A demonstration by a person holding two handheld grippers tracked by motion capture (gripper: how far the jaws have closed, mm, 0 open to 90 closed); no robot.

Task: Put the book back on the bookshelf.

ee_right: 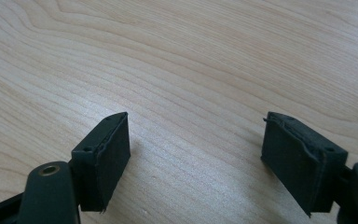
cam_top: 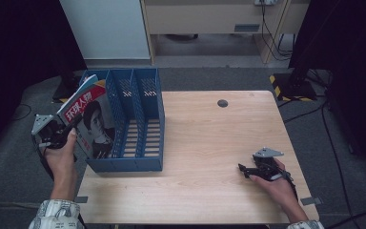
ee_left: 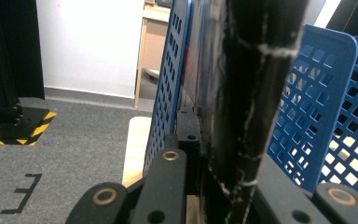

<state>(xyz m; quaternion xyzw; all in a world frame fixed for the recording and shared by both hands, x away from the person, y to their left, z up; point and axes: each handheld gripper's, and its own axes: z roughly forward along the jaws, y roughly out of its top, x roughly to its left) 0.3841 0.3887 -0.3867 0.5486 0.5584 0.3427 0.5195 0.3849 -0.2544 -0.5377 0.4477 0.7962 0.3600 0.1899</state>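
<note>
A: Figure, high view. My left hand-held gripper (cam_top: 59,136) is clamped tight on the lower edge of a magazine (cam_top: 93,121), which stands tilted in the leftmost slot of the blue file rack (cam_top: 143,119) at the tabletop's (cam_top: 209,143) left end.

B: And the right one?

A: The right hand-held gripper (cam_top: 248,171) rests on bare wood, jaws spread wide, nothing between them.

B: How will the magazine handle?

A: Light, floppy, glossy, so probably slippery. I judge a grip close to the spine best, since the free pages sag.

B: Anything unclear?

A: In the left gripper view the dark cover (ee_left: 247,93) blocks the slot floor; whether the magazine is seated I cannot tell.
</note>
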